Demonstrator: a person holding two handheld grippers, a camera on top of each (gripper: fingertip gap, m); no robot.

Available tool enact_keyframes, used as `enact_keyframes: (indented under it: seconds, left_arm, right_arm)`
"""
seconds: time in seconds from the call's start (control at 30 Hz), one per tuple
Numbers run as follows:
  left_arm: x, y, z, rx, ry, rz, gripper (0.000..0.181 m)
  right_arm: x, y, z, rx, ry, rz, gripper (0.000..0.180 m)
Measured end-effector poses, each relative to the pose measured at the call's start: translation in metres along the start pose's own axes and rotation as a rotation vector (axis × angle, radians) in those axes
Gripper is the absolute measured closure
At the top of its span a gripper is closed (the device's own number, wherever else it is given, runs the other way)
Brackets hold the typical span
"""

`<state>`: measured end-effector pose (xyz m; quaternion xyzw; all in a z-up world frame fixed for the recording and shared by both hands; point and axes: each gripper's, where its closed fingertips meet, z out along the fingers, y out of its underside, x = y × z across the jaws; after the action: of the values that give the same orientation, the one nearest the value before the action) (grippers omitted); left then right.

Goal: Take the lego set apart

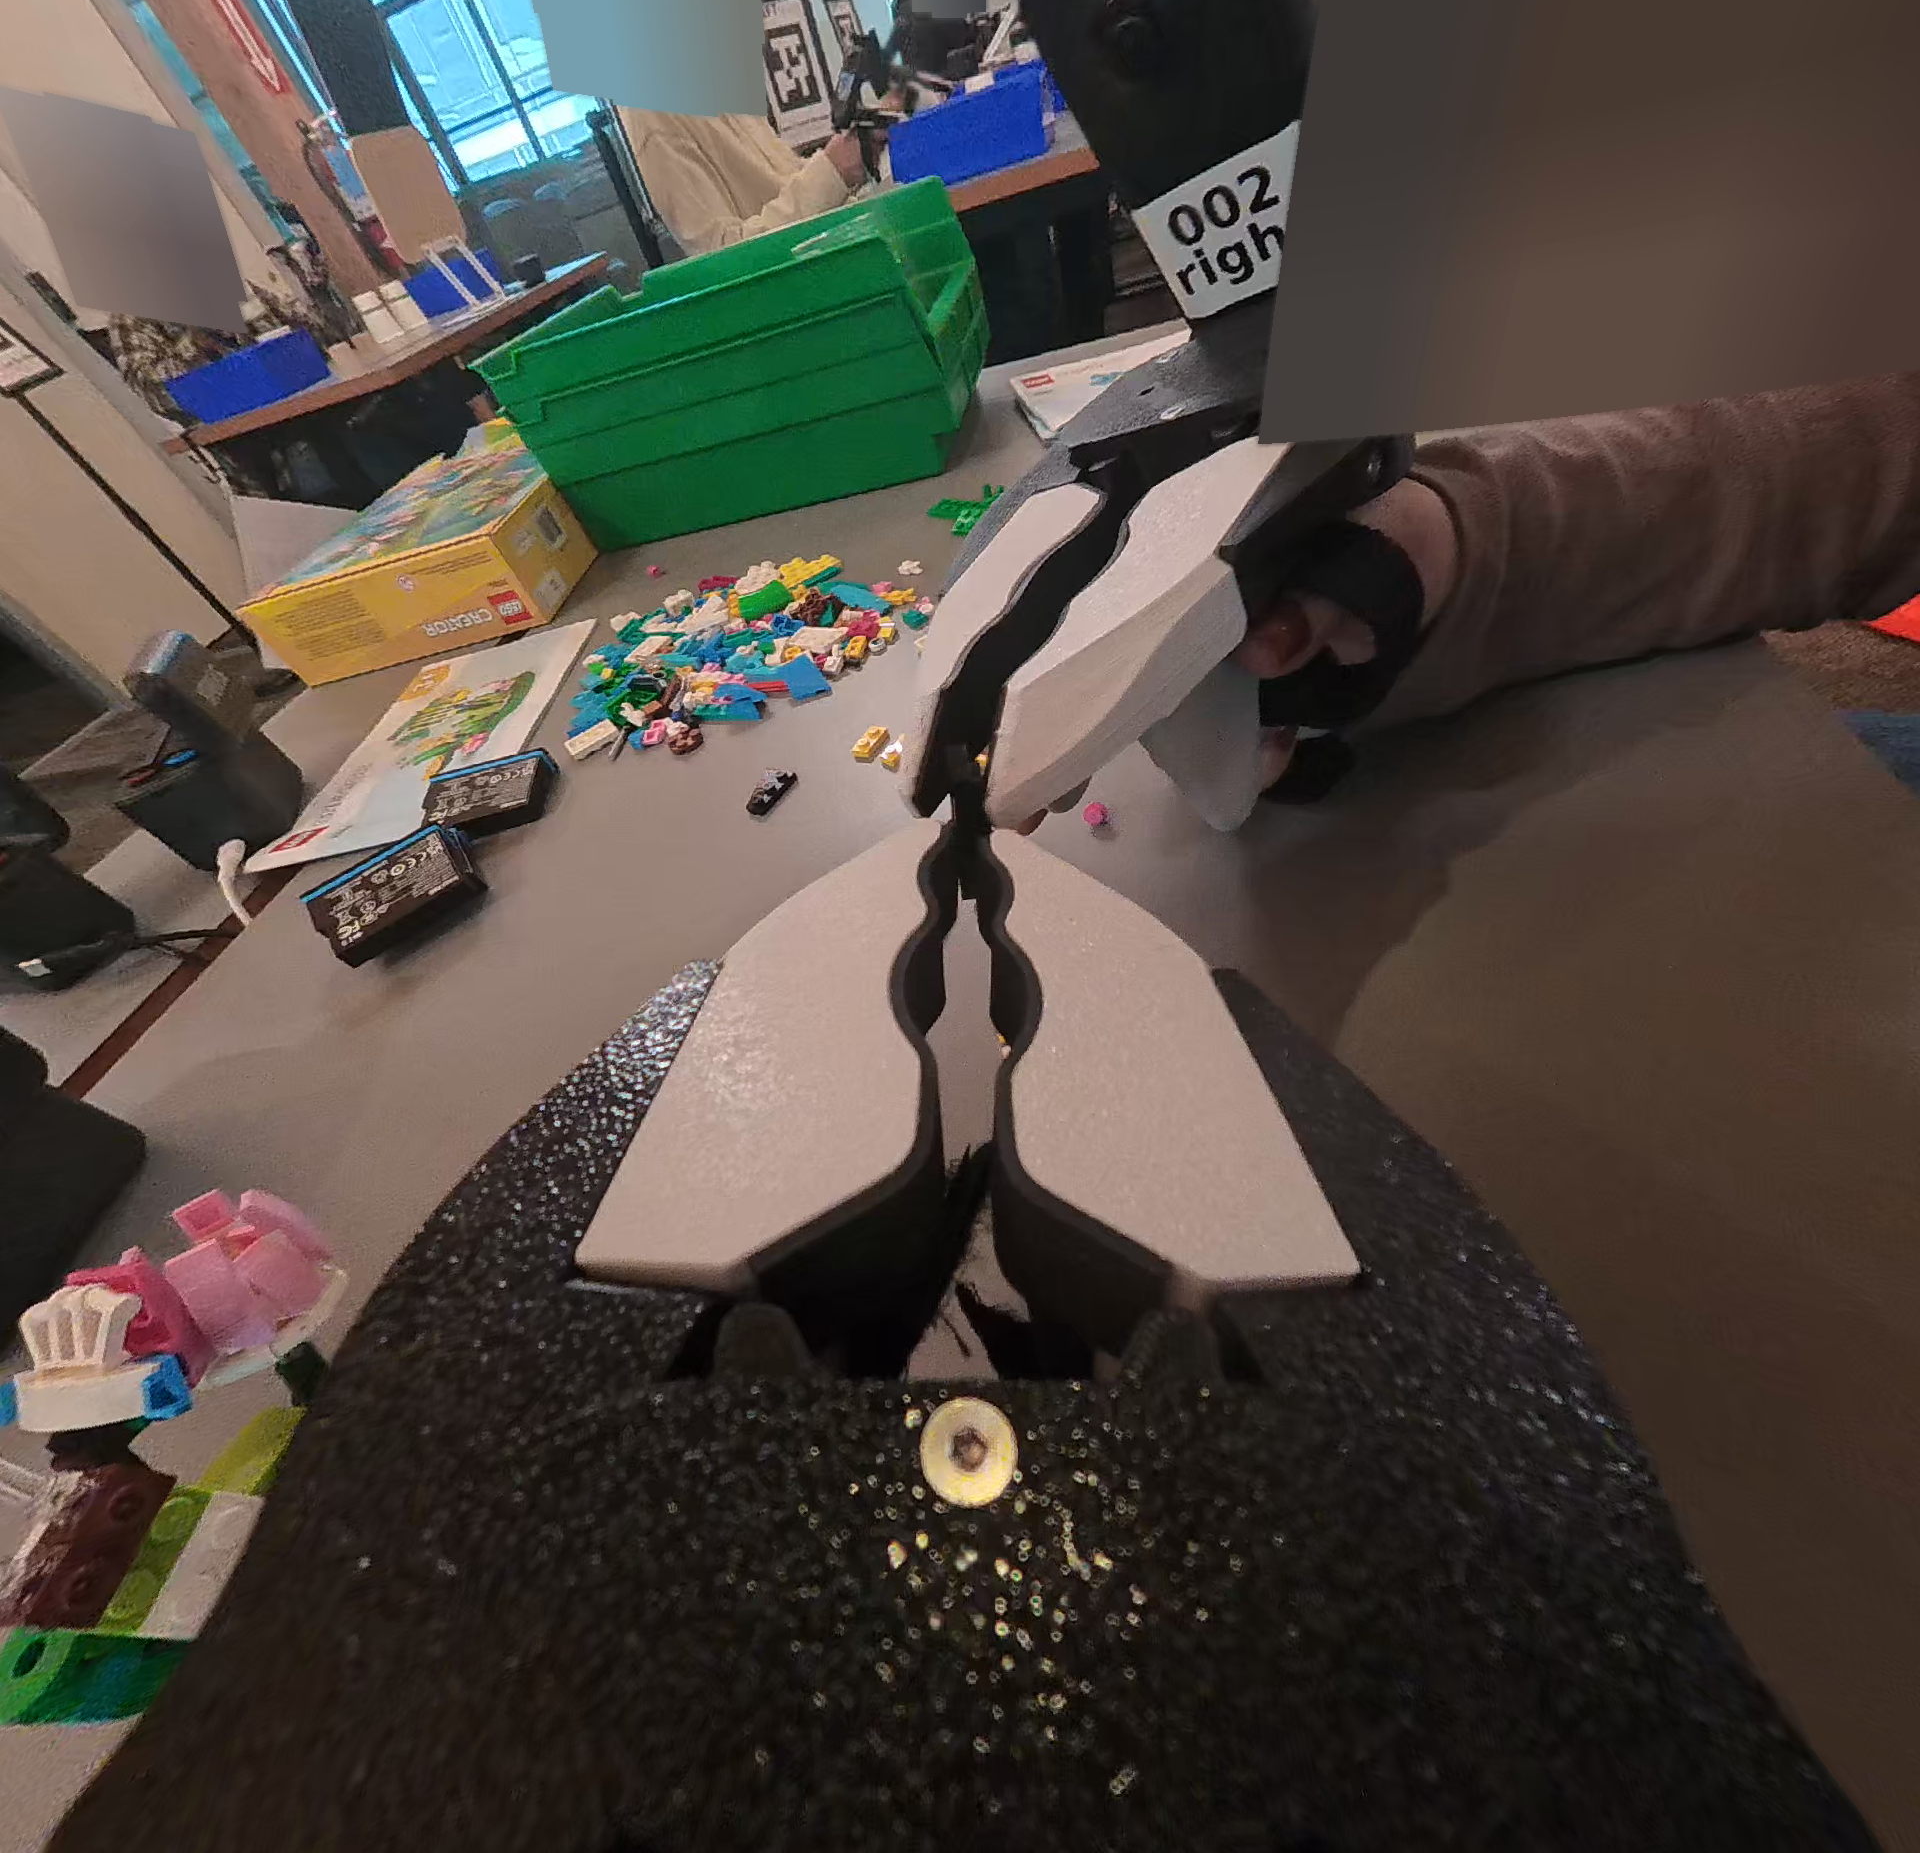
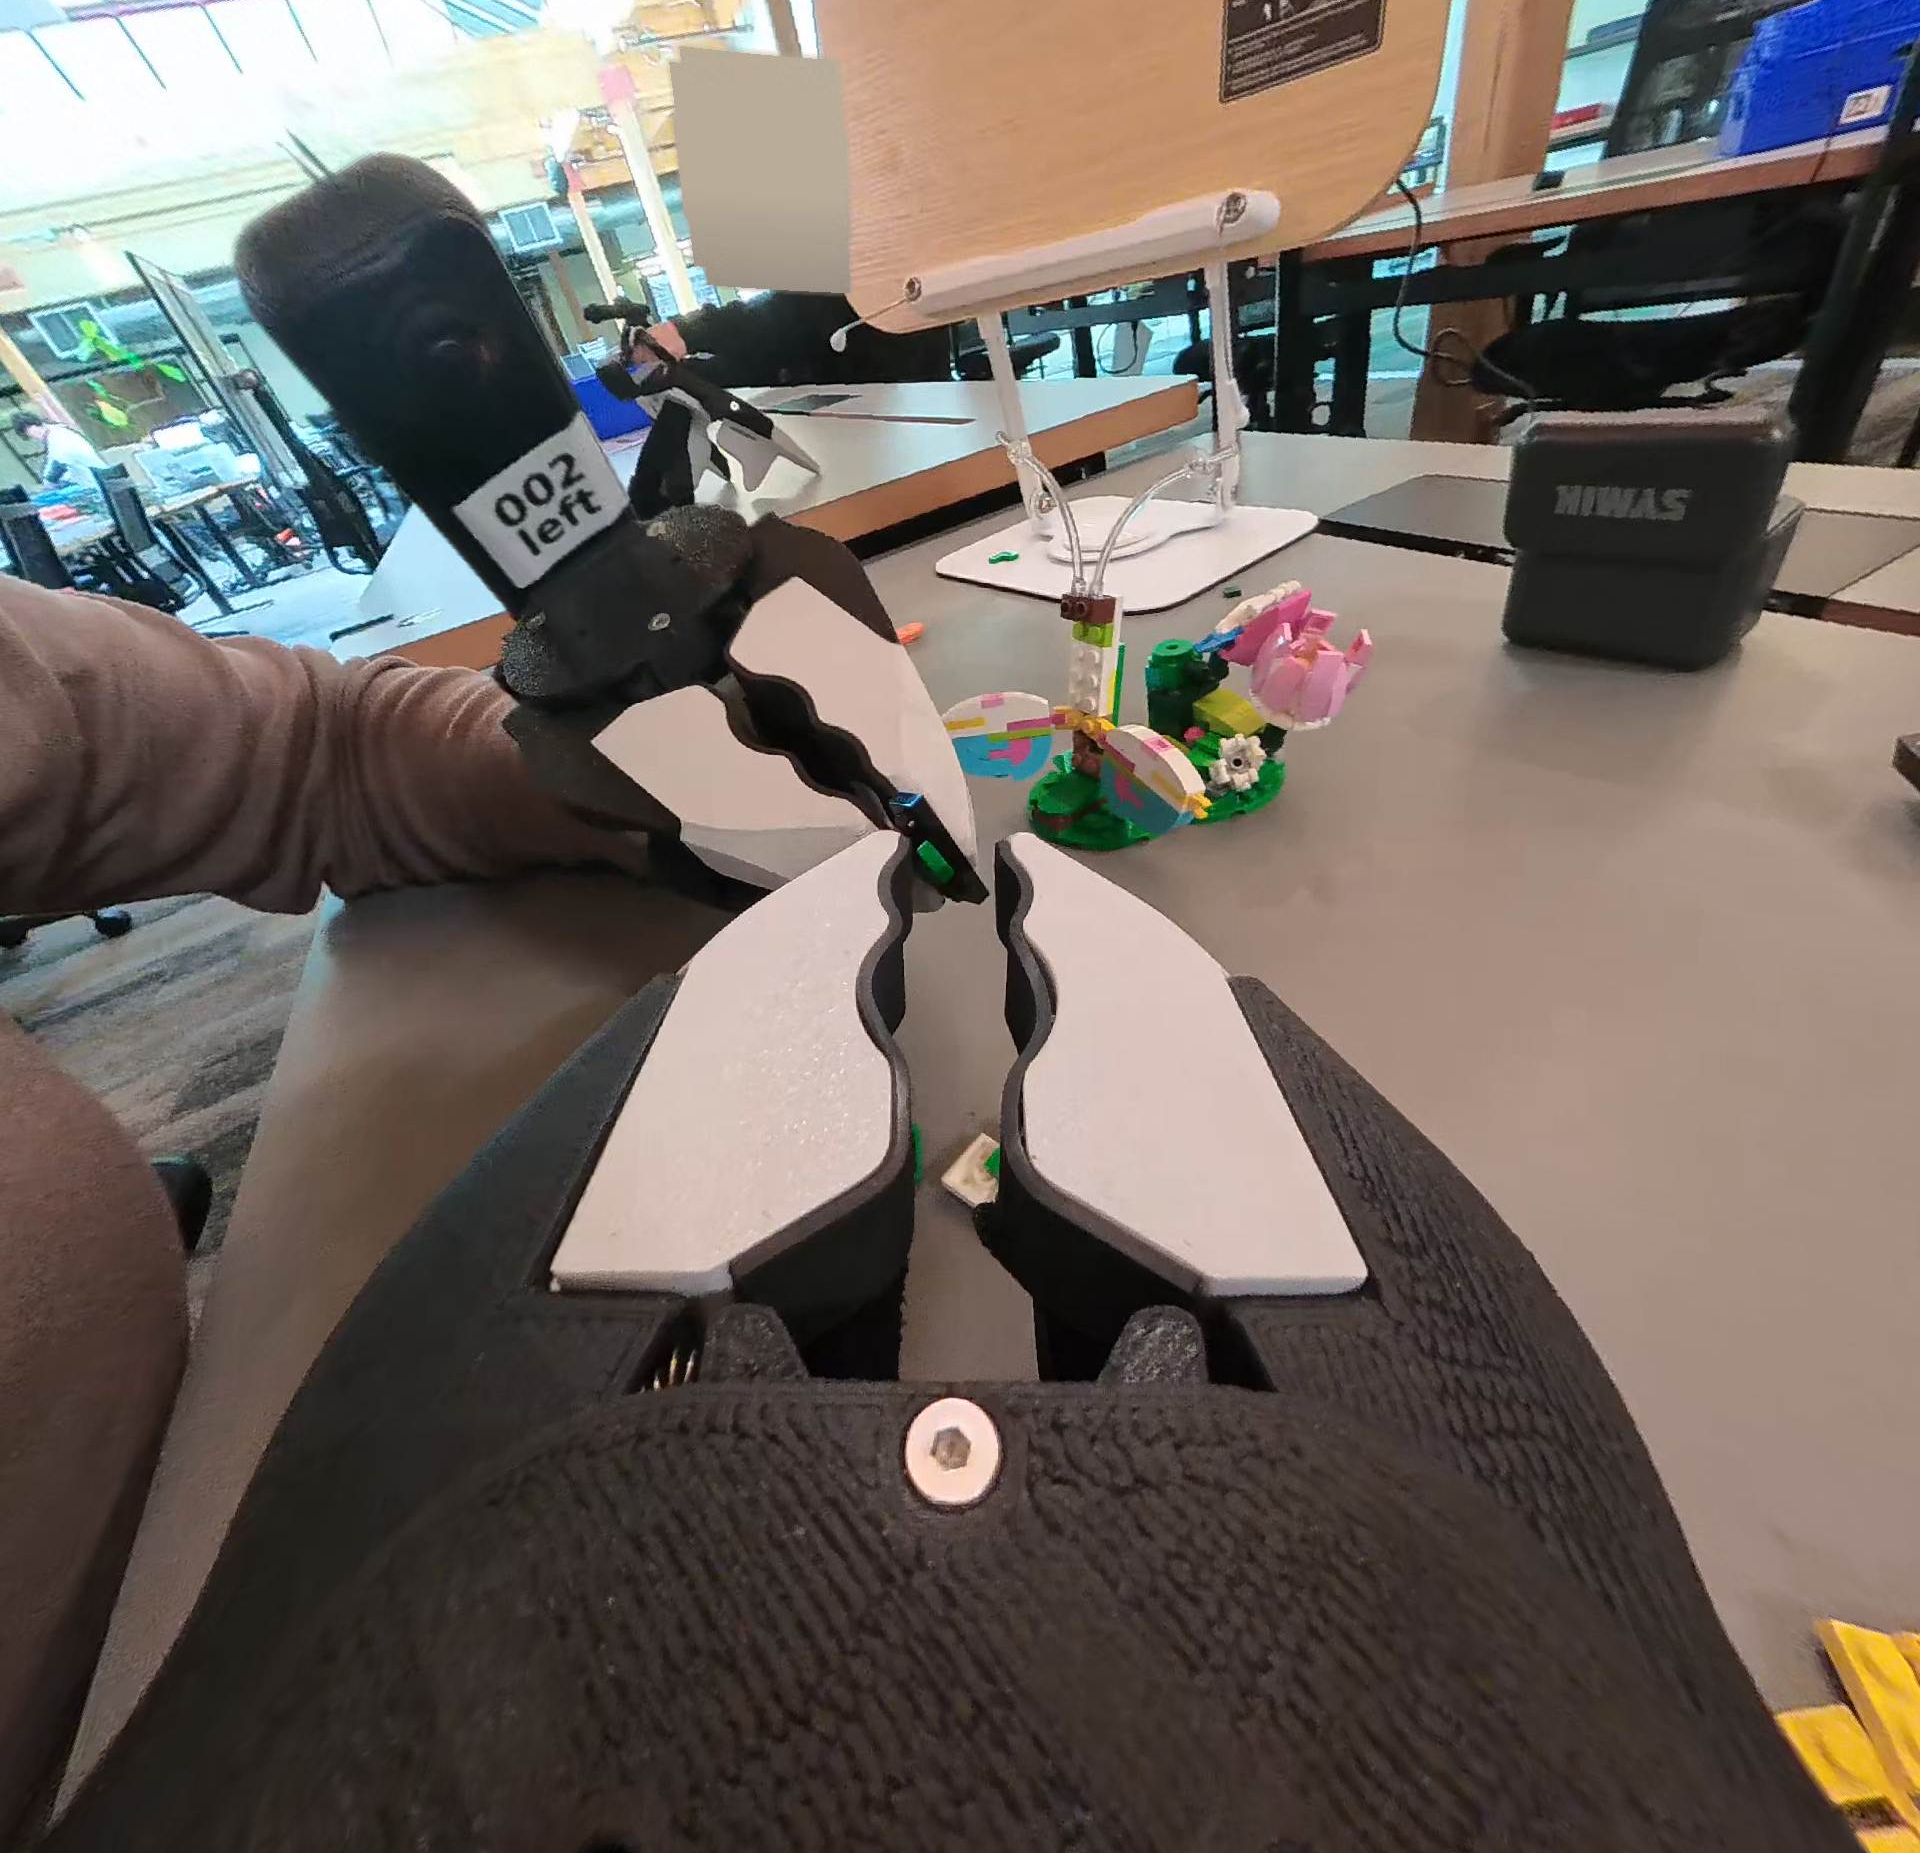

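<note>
Your left tool (image 2: 940, 858) pinches a small green-and-blue brick piece (image 2: 928, 853); your right tool (image 2: 948, 847) meets it tip to tip, fingers slightly spread. The partly built green-based lego flower-and-butterfly model (image 2: 1164, 738) stands beyond on the grey worktop (image 2: 1507, 920).

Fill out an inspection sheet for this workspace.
Surface: grey table, a few stray bricks.
Job's things: lego model upright; loose brick pile apart from it.
Clutter: yellow box, booklet, two batteries, stacked green bins, dark case.
Grippers: left hand-held gripper shut on small lego piece; right hand-held gripper jaws narrowed around it, contact unclear.
Cables: white cable at the table edge.
Surroundings: other tables, blue bins, seated person.
</note>
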<state>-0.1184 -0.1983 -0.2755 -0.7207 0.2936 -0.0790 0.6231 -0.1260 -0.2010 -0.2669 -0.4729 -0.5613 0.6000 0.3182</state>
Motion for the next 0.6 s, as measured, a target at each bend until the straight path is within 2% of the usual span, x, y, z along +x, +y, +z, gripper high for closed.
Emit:
enact_keyframes:
  seconds: [0.23,0.47,0.6]
  left_arm:
    - [0.004,-0.009,-0.003,0.08,0.007,0.024,0.178]
    - [0.026,-0.01,-0.008,0.141,0.295,-0.207,0.178]
    - [0.026,-0.009,-0.007,0.139,0.323,-0.266,0.177]
  right_arm:
    - [-0.006,-0.006,-0.003,0.006,-0.008,-0.084,0.164]
    - [-0.026,0.001,-0.004,-0.029,-0.195,-0.012,0.169]
    - [-0.027,-0.001,-0.005,-0.019,-0.215,0.003,0.174]
